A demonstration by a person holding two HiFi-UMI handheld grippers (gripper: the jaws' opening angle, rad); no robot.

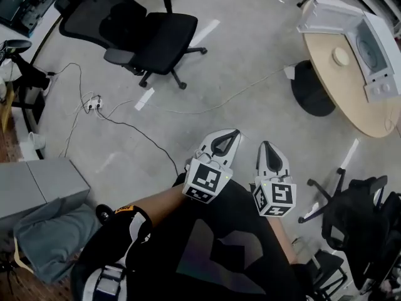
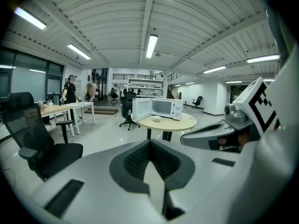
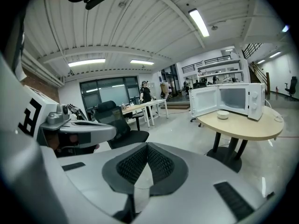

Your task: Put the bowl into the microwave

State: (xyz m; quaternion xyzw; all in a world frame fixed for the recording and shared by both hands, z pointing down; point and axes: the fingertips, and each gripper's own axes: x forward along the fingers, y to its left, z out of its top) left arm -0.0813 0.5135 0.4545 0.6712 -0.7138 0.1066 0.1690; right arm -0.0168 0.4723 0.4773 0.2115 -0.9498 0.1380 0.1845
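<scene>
A small white bowl [image 1: 341, 56] sits on a round wooden table [image 1: 332, 96] at the far right, just in front of a white microwave [image 1: 369, 49] whose door [image 1: 322, 14] stands open. The same bowl [image 2: 156, 118] [image 3: 223, 114] and microwave [image 2: 164, 108] [image 3: 236, 99] appear far ahead in both gripper views. My left gripper [image 1: 233, 132] [image 2: 149, 142] and right gripper [image 1: 263, 144] [image 3: 147, 145] are held side by side close to my body, well away from the table. Both are shut with nothing between the jaws.
A black office chair [image 1: 150, 33] stands on the concrete floor ahead left, with cables and a power strip [image 1: 94, 103] beyond it. A grey cabinet [image 1: 41, 184] is at my left, another black chair [image 1: 360, 215] at my right. A person [image 2: 70, 90] stands by distant desks.
</scene>
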